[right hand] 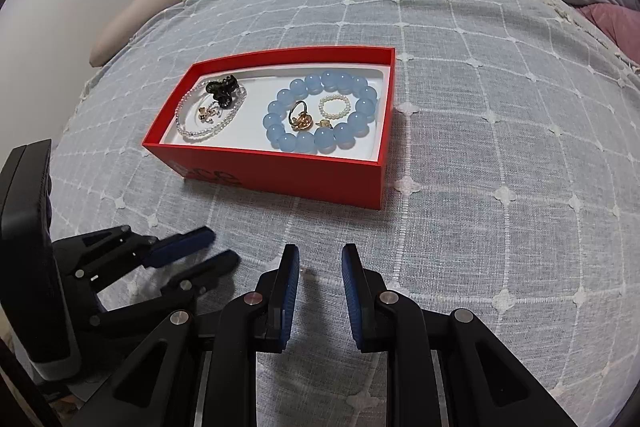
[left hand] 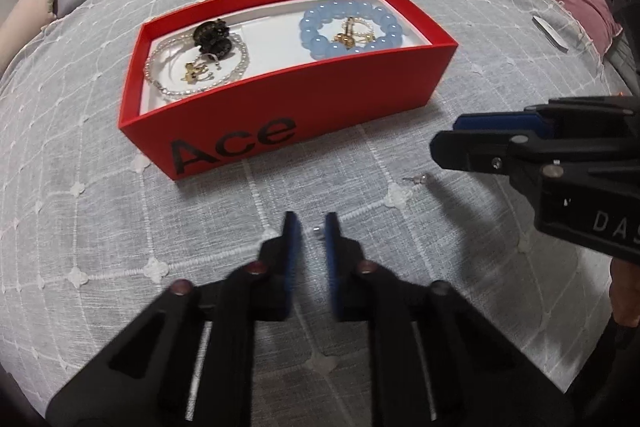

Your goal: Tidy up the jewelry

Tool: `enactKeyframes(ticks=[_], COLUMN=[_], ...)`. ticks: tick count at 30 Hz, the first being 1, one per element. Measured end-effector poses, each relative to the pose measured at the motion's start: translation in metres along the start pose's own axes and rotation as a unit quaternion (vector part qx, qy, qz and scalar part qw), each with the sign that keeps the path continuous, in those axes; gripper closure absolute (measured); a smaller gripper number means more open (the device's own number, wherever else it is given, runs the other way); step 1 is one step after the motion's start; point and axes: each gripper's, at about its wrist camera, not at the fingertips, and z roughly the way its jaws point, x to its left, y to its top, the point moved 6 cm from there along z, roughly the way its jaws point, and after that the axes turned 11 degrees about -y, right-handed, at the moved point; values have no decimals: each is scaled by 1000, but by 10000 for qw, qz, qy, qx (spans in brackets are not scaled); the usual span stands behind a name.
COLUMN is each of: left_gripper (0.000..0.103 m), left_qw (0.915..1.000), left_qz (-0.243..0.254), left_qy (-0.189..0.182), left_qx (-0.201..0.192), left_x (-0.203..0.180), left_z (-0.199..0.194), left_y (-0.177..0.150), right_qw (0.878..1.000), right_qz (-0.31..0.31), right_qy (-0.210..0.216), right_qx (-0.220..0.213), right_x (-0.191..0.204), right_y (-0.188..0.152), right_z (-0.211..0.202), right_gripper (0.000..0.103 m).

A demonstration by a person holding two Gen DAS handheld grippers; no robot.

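My left hand-held gripper (left hand: 309,227) is spread around a tiny silver earring stud (left hand: 317,228), ready to pinch; the red cardboard box (left hand: 280,107) waits at 12 o'clock. My right hand-held gripper (right hand: 320,259) is also spread, empty.

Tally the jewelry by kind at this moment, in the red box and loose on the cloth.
Bracelets: 2, blue bead bracelet and pearl bracelet
Rings: 2, gold ring and pearl ring
Black ornament: 1
Gold pieces in the box, too small to name: 2
Small metal pieces on the cloth: 2
Total: 9
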Motion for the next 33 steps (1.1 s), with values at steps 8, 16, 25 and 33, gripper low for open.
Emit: enactKeyframes(ticks=[8, 16, 25, 33], left_gripper=[96, 96, 96, 96], left_qw=[9995, 9958, 9950, 9938], left_qz=[-259, -753, -826, -874], left_qy=[-167, -470, -514, -592], left_qx=[-62, -209, -246, -342], left_x=[9, 30, 32, 33], left_z=[-8, -22, -26, -35], left_y=[3, 9, 10, 13], right_qw=[9996, 9981, 9955, 9969], right_qz=[-215, -604, -948, -721], right_qy=[138, 138, -60, 19], right_qx=[-95, -15, -73, -323], right_x=[8, 19, 33, 26], right_y=[-1, -6, -9, 1], right_z=[-1, 11, 20, 0], right_gripper=[82, 82, 98, 99])
